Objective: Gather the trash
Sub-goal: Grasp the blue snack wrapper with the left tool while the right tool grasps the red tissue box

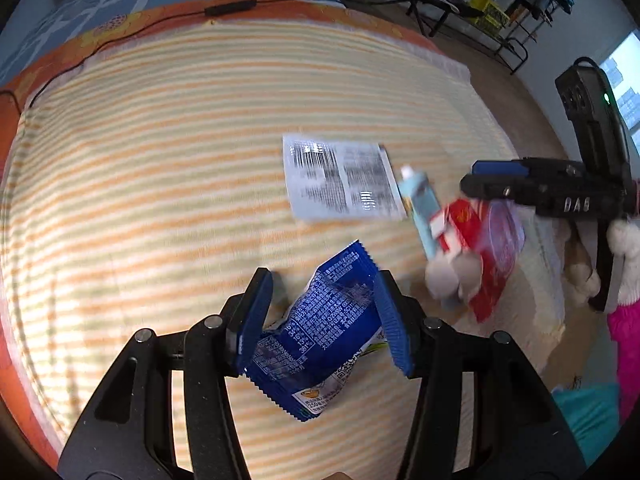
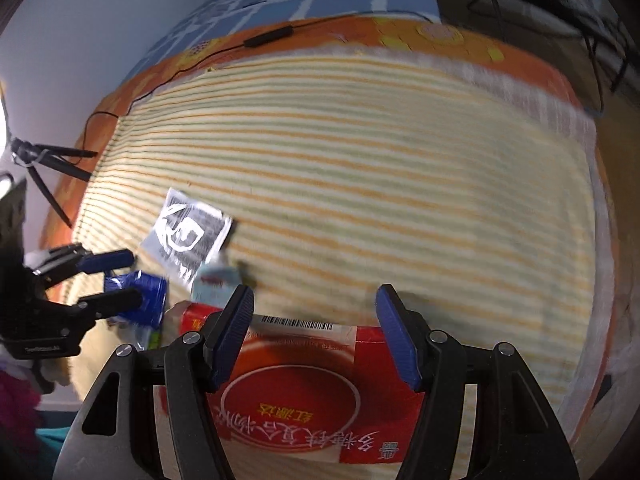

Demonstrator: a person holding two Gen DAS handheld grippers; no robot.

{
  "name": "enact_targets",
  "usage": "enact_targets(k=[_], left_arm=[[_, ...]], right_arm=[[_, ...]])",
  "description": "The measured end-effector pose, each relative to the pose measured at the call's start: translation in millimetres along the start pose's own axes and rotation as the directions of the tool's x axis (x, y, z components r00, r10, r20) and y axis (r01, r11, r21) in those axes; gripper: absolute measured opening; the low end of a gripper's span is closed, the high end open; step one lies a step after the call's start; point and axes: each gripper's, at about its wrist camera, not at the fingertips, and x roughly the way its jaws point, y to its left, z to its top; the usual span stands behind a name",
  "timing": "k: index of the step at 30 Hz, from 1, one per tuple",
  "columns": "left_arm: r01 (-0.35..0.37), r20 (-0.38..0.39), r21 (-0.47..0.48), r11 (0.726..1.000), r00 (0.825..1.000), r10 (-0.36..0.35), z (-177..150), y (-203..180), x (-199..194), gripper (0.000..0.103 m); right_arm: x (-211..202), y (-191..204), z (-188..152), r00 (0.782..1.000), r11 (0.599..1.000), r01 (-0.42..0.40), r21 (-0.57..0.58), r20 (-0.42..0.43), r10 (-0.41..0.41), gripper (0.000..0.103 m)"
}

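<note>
My left gripper (image 1: 325,316) is shut on a crumpled blue snack wrapper (image 1: 328,332), held just over the striped blanket (image 1: 160,160). The right wrist view shows the same gripper (image 2: 132,278) at the left with the wrapper (image 2: 150,300) between its fingers. My right gripper (image 2: 316,340) is shut on a flat red box (image 2: 292,396) with a white ring and a barcode. From the left wrist view it (image 1: 474,178) is at the right edge with the red box (image 1: 492,268) hanging under it. A white printed sachet (image 1: 340,180) (image 2: 188,236), a pale blue tube (image 1: 420,208) and a small red-and-white carton (image 1: 450,228) lie between the grippers.
The bed's blanket (image 2: 400,180) ends at an orange border with a black cable (image 1: 228,10) (image 2: 268,38) across it. A dark tripod (image 2: 48,168) stands by the wall at the left. A white-gloved hand (image 1: 624,240) holds the right gripper. A metal rack (image 1: 460,12) stands on the floor beyond.
</note>
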Motion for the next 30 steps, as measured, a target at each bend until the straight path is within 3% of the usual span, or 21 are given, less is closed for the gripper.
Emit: enact_targets(k=[2, 5, 10, 12, 16, 19, 25, 28, 30], left_arm=[[-0.007, -0.006, 0.02, 1.0, 1.0, 0.007, -10, -6, -3, 0.063], [-0.028, -0.014, 0.056, 0.998, 0.999, 0.029, -23, -16, -6, 0.066], [-0.083, -0.027, 0.142, 0.986, 0.996, 0.088, -36, -35, -5, 0.066], [-0.094, -0.032, 0.165, 0.982, 0.994, 0.1, -40, -40, -5, 0.066], [-0.101, -0.031, 0.163, 0.981, 0.994, 0.108, -42, -41, -7, 0.066], [-0.114, -0.025, 0.17, 0.979, 0.993, 0.12, -41, -42, -10, 0.066], [-0.119, -0.05, 0.211, 0.97, 0.99, 0.132, -36, -43, -9, 0.066], [-0.109, -0.06, 0.231, 0.967, 0.99, 0.126, -41, -43, -9, 0.066], [-0.112, -0.06, 0.233, 0.966, 0.99, 0.129, -43, -41, -10, 0.066]], right_arm=[[-4, -9, -13, 0.999, 0.998, -0.039, 0.048, -0.011, 0.039, 0.063], [-12, -15, -28, 0.998, 0.996, -0.059, 0.068, -0.012, 0.06, 0.063], [-40, 7, -61, 0.999, 0.991, 0.007, -0.136, 0.05, 0.0, 0.063], [-48, 25, -79, 0.998, 0.964, 0.032, -0.266, 0.057, -0.017, 0.063], [-46, 64, -116, 0.993, 0.857, 0.122, -0.5, 0.068, -0.102, 0.063], [-31, 74, -126, 0.984, 0.807, 0.169, -0.566, 0.052, -0.17, 0.064], [-11, 78, -130, 0.944, 0.706, 0.306, -0.638, 0.106, -0.314, 0.068], [-4, 80, -132, 0.927, 0.643, 0.349, -0.681, 0.15, -0.345, 0.075], [-5, 79, -130, 0.92, 0.626, 0.368, -0.687, 0.17, -0.354, 0.08]])
